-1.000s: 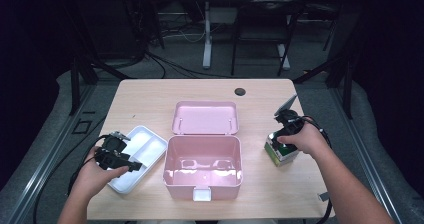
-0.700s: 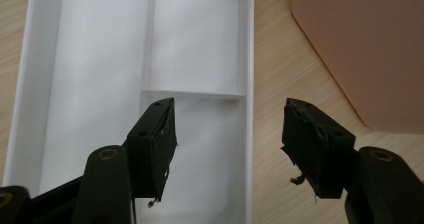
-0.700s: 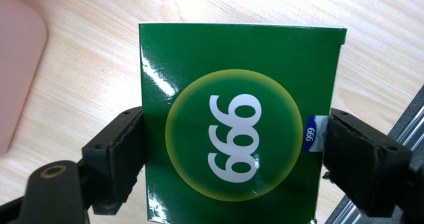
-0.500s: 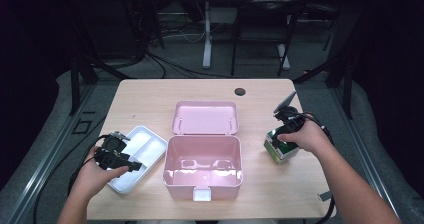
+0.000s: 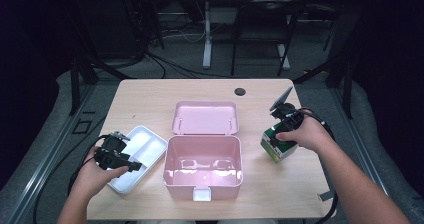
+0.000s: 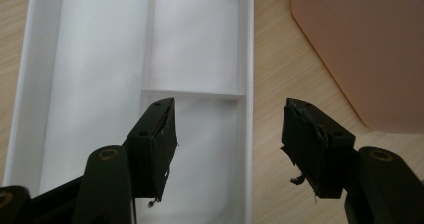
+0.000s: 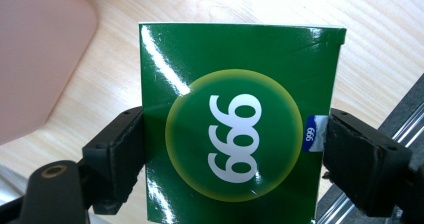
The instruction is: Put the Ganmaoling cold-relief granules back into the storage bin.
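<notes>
The right gripper [image 7: 232,149] has its two black jaws set against the opposite sides of a green carton [image 7: 240,124] printed with "999". They look closed on it, though whether they truly press or merely flank it is hard to judge. In the high view the green carton [image 5: 278,143] sits near the right edge of the desk [image 5: 150,99], and the open pink box [image 5: 203,166] lies just to its left, so the carton's way into the box runs leftward, and the right hand [image 5: 305,134] is by far the nearer one. The box's tub appears empty, its lid [image 5: 205,118] laid flat behind it.

The left gripper [image 6: 230,139] hangs wide open, holding nothing, over the near end of a white divided tray [image 6: 250,59]; the compartments are bare. The tray rests beside the box's left wall, toward the front-left corner.
</notes>
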Tool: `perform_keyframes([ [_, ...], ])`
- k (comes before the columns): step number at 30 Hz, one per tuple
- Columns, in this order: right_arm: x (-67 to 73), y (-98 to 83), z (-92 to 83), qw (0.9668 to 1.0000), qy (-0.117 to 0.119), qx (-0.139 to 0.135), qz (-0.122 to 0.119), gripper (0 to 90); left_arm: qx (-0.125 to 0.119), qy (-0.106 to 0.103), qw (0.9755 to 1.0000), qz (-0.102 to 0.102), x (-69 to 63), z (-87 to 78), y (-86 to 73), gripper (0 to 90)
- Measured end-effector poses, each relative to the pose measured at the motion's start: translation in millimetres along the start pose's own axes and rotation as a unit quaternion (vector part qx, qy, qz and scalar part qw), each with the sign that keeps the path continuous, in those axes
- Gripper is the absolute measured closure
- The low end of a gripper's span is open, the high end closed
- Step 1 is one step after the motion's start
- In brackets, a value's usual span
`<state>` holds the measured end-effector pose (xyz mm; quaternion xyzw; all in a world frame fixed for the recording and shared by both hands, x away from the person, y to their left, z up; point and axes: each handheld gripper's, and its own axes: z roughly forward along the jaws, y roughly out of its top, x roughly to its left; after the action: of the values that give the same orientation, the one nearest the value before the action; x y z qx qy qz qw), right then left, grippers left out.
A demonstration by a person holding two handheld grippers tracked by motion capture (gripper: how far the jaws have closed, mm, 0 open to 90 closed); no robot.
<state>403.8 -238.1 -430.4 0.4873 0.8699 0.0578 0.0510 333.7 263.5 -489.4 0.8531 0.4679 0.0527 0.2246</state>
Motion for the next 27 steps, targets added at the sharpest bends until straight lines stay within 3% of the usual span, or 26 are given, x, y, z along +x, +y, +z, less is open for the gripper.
perform_keyframes([
  [6,8.4,1.5,-14.6,0.9994,0.019,0.003,-0.029,16.0,0.001,0.001,1.0000,0.000,0.2,-0.6,-0.1,38.7],
  [15,20.8,4.2,-32.6,0.9972,0.017,0.003,-0.073,16.1,0.001,0.001,1.0000,0.001,0.8,-0.9,-0.2,38.8],
  [22,29.0,7.1,-44.9,0.9951,0.028,-0.002,-0.095,16.2,0.000,0.000,1.0000,0.000,0.3,-0.7,-0.3,38.7],
  [25,33.4,8.6,-51.1,0.9947,0.017,-0.004,-0.101,16.2,0.000,0.000,1.0000,0.000,0.0,-0.5,-0.2,38.7],
  [27,35.1,9.3,-54.3,0.9943,0.023,-0.005,-0.104,16.2,0.000,0.000,1.0000,0.000,0.0,-0.8,-0.2,38.7],
])
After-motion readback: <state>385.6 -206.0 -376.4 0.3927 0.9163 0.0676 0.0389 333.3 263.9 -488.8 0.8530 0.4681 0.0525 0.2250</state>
